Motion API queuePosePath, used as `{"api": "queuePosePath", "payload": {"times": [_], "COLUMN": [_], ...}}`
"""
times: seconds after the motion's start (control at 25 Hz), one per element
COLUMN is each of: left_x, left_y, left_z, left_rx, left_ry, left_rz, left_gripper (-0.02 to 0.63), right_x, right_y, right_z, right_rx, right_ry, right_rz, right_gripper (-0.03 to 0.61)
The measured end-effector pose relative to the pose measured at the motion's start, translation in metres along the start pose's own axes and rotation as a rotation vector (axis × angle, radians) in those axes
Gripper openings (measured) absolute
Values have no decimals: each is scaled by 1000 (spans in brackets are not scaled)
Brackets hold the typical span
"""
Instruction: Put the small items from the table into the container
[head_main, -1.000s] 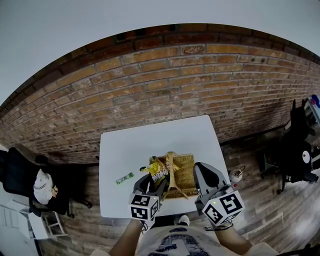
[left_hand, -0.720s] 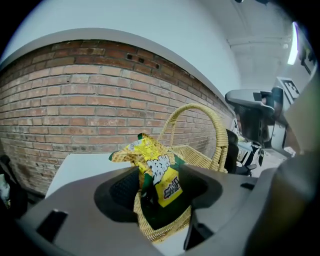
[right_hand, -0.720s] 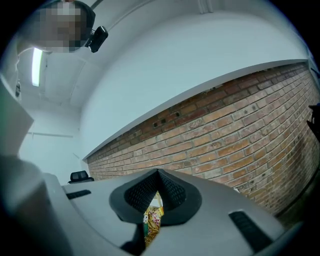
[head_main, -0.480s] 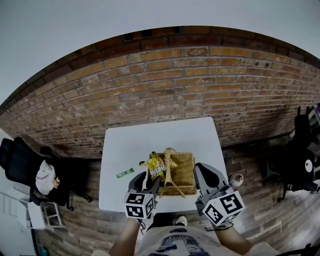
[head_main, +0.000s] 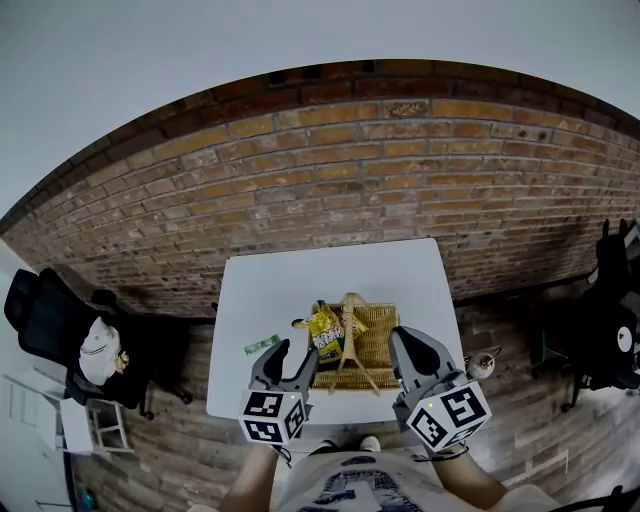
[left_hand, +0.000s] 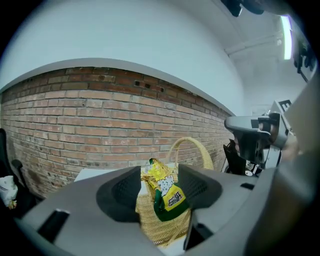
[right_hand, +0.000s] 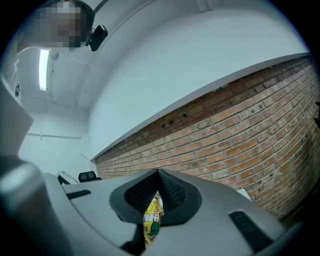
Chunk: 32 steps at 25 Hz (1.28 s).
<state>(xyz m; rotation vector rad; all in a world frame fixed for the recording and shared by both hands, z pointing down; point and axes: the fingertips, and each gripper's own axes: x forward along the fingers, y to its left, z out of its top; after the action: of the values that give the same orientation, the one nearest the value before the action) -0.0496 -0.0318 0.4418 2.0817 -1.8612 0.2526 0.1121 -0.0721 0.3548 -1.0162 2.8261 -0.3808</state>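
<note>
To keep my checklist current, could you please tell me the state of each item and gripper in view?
Basket: upright on table, handle raised.
Snack packet: propped at basket's left edge, ungripped.
Green wrapper: lying on table, outside basket.
Left gripper: fingers apart, empty.
Right gripper: fingers together, empty.

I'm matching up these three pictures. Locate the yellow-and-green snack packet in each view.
Head view: snack packet at centre, at the wicker basket's left edge.
Left gripper view: snack packet lower centre, seen between the open jaws, before the basket.
Right gripper view: snack packet bottom centre, a sliver under the shut jaws.
Shared landmark: the brick wall.
</note>
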Motion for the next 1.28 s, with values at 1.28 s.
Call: {"api": "queuePosePath", "payload": {"times": [1.28], "left_x": [-149], "left_y": [43], "left_z": [44], "left_rx": [131], "left_ry": [-236], "left_rz": [-27], "left_gripper": [49], "right_x": [-29], "right_y": [141], "right_z": [-22], "right_rx": [-100], "right_ry": [-13], "right_rz": [-86], "right_gripper": [18]}}
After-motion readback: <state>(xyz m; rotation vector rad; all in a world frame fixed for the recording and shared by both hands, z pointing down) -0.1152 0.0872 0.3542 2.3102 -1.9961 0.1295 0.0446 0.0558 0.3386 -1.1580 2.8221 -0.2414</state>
